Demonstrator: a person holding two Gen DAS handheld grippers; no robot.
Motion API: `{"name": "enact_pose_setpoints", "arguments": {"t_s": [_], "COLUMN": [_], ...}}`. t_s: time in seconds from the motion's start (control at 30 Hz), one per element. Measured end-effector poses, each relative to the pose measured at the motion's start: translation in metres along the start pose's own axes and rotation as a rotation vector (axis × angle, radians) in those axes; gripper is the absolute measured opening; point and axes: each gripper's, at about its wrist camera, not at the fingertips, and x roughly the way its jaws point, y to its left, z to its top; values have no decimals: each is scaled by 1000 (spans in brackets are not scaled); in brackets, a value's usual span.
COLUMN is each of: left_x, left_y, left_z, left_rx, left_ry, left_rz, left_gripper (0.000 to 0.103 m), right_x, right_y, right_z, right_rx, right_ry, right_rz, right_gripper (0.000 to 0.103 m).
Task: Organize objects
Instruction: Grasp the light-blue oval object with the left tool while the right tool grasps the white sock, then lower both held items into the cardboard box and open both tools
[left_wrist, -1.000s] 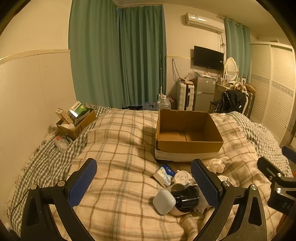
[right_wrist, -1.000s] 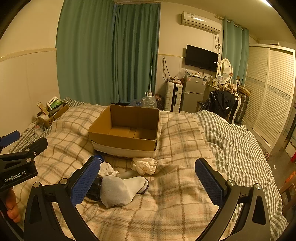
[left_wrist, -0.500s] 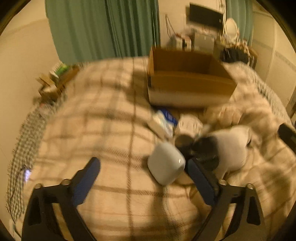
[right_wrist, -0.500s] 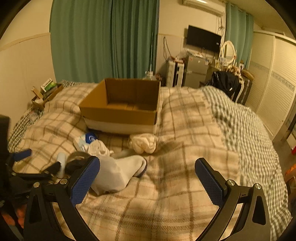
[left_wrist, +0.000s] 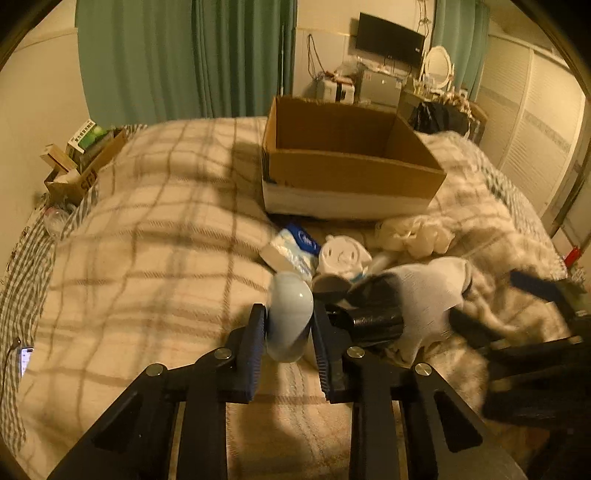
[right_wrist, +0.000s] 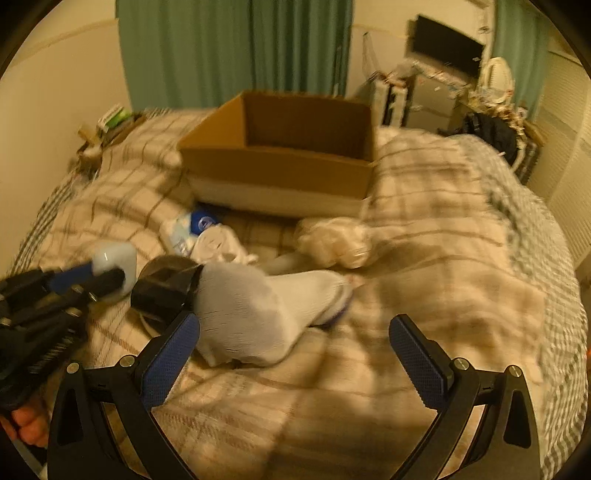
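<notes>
- The left claw is clamped on a white rounded case; its two blue pads press the case's sides, and the case stands up between them, over the plaid blanket of the bed.
- In the right wrist view the same case shows at the far left, pinched in the left claw, though that part is blurred.
- Just right of the left claw lies a black cylinder, touching the clamped case's side of the pile.
- Ahead of the left claw sit a blue-and-white tissue pack and a white round piece with a face on it, side by side.
- Farther ahead stands an open cardboard box on the blanket, its inside bare as far as can be seen.
- A white sock lies between the two claws; it sits just ahead of the right claw's left finger, whether touching I cannot tell.
- A cream crumpled bundle lies beyond the sock, near the box's front wall.
- The right claw is spread wide apart with nothing between its fingers, low over the blanket.
</notes>
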Motion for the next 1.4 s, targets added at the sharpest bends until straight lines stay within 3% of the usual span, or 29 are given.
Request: {"name": "enact_pose_setpoints", "arguments": {"t_s": [0.07, 0.2, 0.3, 0.43, 0.8, 1.0, 1.1, 1.23, 1.4], "left_x": [-3, -9, -10, -18, -64, -84, -84, -65, -9], "left_y": [4, 8, 9, 8, -14, -25, -28, -33, -36], "left_z": [3, 3, 2, 0, 25, 77, 113, 168, 219], "left_rx": [1, -10, -9, -10, 62, 104, 123, 148, 147], "left_ry": [-10, -25, -25, -19, -74, -95, -127, -171, -146], "left_rz": [13, 9, 6, -21, -87, -153, -134, -76, -65], "left_gripper": [24, 24, 24, 23, 23, 23, 23, 23, 23], "right_x": [14, 38, 38, 27, -62, -112, -132, -133, -80], "right_y": [8, 20, 22, 23, 11, -5, -18, -33, -40], "right_z": [1, 2, 2, 0, 29, 74, 109, 158, 213], "right_rx": [-24, -67, -58, -55, -71, -110, -121, -112, -112], "right_ry": [42, 108, 102, 71, -146, -241, -289, -318, -290], "right_rz": [16, 27, 58, 46, -30, -57, -70, -64, -60], "right_gripper": [102, 91, 61, 52, 47, 47, 47, 47, 47]}}
